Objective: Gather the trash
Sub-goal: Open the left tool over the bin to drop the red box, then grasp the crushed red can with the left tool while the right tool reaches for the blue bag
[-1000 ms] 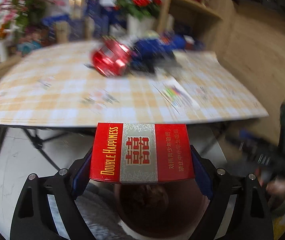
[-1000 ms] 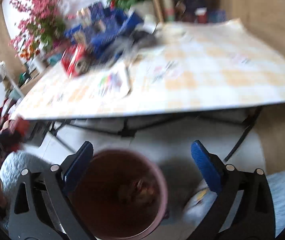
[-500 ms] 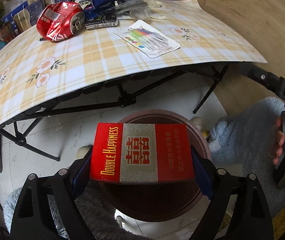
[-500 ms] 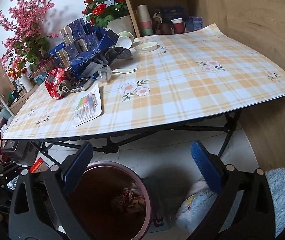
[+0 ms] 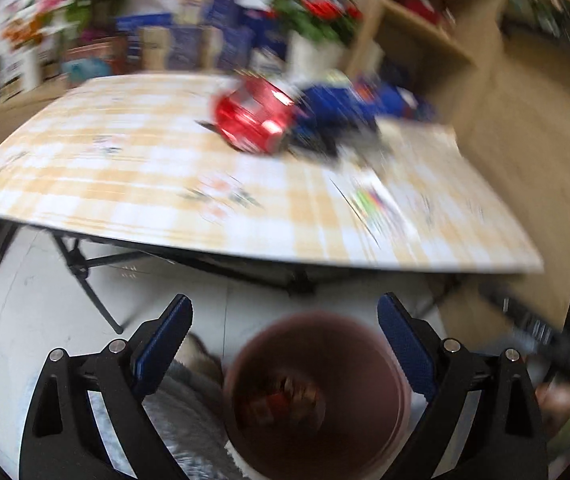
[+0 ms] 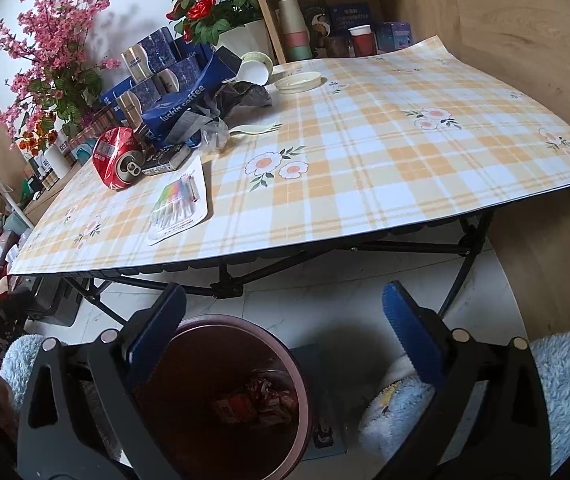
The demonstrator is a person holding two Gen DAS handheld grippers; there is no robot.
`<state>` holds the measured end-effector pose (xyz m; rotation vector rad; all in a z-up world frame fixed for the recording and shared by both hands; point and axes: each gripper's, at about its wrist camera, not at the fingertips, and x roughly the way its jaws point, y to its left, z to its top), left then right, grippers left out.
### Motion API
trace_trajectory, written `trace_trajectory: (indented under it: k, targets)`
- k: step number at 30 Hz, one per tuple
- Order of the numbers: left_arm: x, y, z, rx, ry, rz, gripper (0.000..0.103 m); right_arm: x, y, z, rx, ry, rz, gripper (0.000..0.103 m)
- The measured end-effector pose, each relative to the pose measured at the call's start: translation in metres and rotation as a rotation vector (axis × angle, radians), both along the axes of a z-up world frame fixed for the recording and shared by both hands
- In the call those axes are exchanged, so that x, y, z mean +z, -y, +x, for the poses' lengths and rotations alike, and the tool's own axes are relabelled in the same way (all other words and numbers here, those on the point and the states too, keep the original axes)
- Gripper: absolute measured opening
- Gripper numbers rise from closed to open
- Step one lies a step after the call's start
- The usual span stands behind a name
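Observation:
A dark red bin stands on the floor in front of the table, seen in the left wrist view [image 5: 349, 330] and the right wrist view [image 6: 297, 368]. The red cigarette box [image 5: 285, 396] lies inside it among trash [image 6: 257, 400]. My left gripper [image 5: 285, 320] is open and empty above the bin. My right gripper [image 6: 283, 312] is open and empty, also above the bin. On the table lie a crushed red can [image 6: 119, 158], a pen pack [image 6: 179, 204], a dark small box [image 6: 167, 160], a blue coffee bag [image 6: 183, 104] and clear plastic wrap [image 6: 215, 136].
The plaid-covered folding table [image 6: 405, 168] has black legs [image 6: 465, 240] near the bin. Flowers [image 6: 213, 4], blue boxes and cups line the far edge. Blue fluffy slippers [image 6: 565, 372] lie on the floor at the right. A wooden shelf stands behind.
My left gripper has opened and let go of the red cigarette box, which now lies in the bin. The left view has tilted up toward the table. The right gripper barely moved.

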<state>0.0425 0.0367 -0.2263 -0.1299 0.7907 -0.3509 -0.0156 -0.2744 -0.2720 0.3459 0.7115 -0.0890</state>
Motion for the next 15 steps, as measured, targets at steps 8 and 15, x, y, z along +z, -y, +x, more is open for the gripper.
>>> trace_trajectory:
  k: [8, 15]
  targets:
    - [0.009, -0.043, 0.006, 0.17, 0.014, -0.123, 0.092, 0.003, -0.002, 0.008, -0.003, -0.048, 0.002, 0.097]
    - [0.011, -0.049, 0.01, 0.17, 0.012, -0.154, 0.092, 0.021, 0.006, 0.015, -0.022, -0.003, -0.045, 0.097]
